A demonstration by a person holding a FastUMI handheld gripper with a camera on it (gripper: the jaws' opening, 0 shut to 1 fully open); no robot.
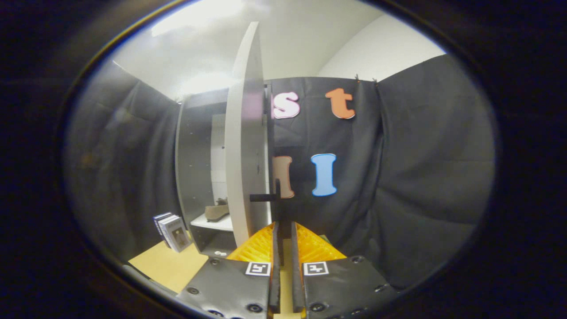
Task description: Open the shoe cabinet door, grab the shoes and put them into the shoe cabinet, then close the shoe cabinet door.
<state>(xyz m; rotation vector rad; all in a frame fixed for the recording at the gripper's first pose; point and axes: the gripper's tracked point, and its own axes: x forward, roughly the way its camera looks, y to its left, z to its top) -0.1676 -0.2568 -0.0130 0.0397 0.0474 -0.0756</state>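
The shoe cabinet (195,150) stands ahead and slightly left, dark-walled, with its pale door (246,155) swung open and seen nearly edge-on. A dark bar handle (264,197) sticks out of the door just beyond my fingertips. Inside, a brown shoe (217,212) rests on a white shelf (211,223), partly hidden by the door. My gripper (285,223) sits just below and right of the handle. Its fingers are drawn together with only a thin slit between them, and they hold nothing.
A small stack of books (172,231) stands on the tan tabletop (164,266) to the left of the cabinet. Black cloth walls close in on the left, behind and on the right.
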